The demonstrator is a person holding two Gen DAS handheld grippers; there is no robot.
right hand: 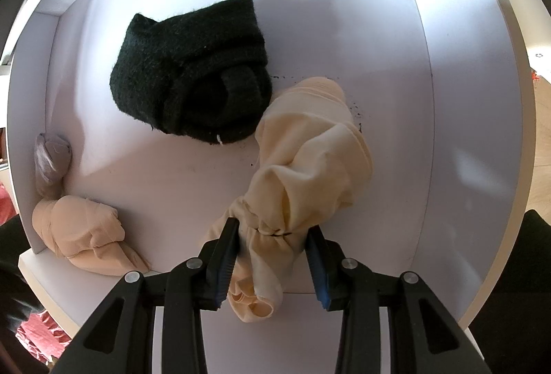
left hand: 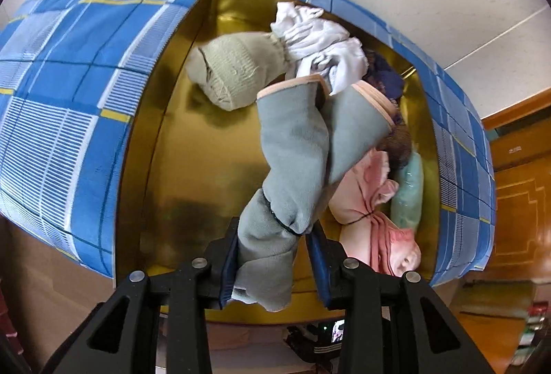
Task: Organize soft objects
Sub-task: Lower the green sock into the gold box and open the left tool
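Left wrist view: the left hand-held gripper [left hand: 273, 265] pinches a grey-green sock pair [left hand: 296, 164], banded near the pads, its pink-trimmed cuffs hanging away from the camera. It hangs over a blue plaid box [left hand: 72, 92] with a shiny gold lining. Inside already lie a beige knit bundle [left hand: 234, 71], a white bundle [left hand: 316, 36], a pink bundle [left hand: 365, 202], a pale mint piece [left hand: 409, 191] and something dark [left hand: 385, 74] (mostly hidden, so I cannot say what). These crowd the right side and far corner; the left of the floor is bare. To do this step well, I judge the pair should be lowered onto that bare gold patch before the grip is let go, so it does not land on the pile.

Right wrist view: the right hand-held gripper [right hand: 272, 265] holds a cream sock pair [right hand: 310, 164], tied with a thin band, between its pads; its far end rests on a white tray [right hand: 447, 98]. Just beside it, touching, lies a black knit bundle [right hand: 193, 71]. A tan bundle [right hand: 86, 236] and a small grey bundle [right hand: 51, 160] sit along the left wall, well apart from the pair. Here the free floor lies to the right, the better place to set it down.
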